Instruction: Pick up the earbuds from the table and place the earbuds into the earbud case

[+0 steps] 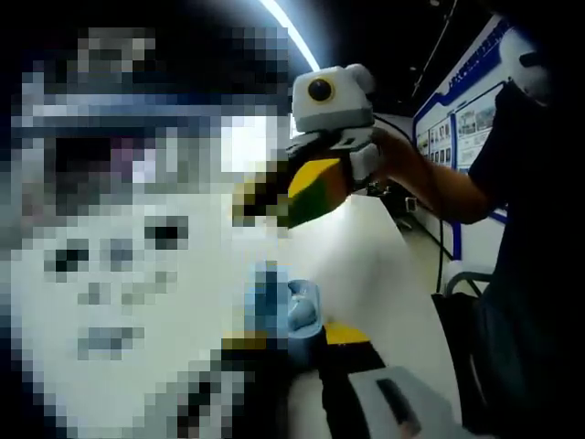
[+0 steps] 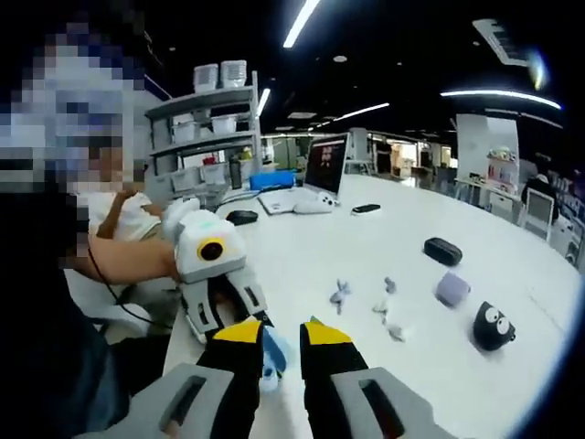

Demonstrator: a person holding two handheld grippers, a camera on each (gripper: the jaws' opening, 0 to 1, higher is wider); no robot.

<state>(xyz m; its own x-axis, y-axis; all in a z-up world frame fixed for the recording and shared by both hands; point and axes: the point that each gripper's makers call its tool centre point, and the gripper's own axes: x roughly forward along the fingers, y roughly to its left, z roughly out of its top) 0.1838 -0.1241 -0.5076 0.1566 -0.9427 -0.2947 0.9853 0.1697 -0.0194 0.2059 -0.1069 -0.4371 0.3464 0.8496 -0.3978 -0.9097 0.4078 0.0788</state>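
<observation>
In the right gripper view, the right gripper [image 2: 282, 343] stands with its yellow-tipped black jaws a narrow gap apart, nothing between them; just to its left the left gripper [image 2: 239, 315] reaches in, and a light blue rounded earbud case [image 2: 272, 352] shows at its jaws, partly hidden behind the right gripper's left jaw. In the left gripper view the left gripper [image 1: 294, 343] has that blue case [image 1: 285, 306] sitting between its jaw tips, apparently gripped, though mosaic covers one jaw. Beyond it the right gripper [image 1: 302, 197] hovers over the smooth white table [image 1: 384, 274]. Ahead of the right gripper and slightly to its right, small pale lavender earbuds [image 2: 388, 306] lie scattered on the tabletop [image 2: 302, 247], well apart from the case. Farther right sit a lilac rounded case [image 2: 452, 288], a black round pouch with cartoon eyes [image 2: 494, 326] and a black oval case [image 2: 442, 250]. Farther on are a dark phone [image 2: 366, 208], an open white laptop [image 2: 315, 178] and a black mouse [image 2: 242, 217]. At the back stand grey shelves with bins [image 2: 206, 128], under long ceiling strip lights [image 2: 302, 23] in a dim open office.
</observation>
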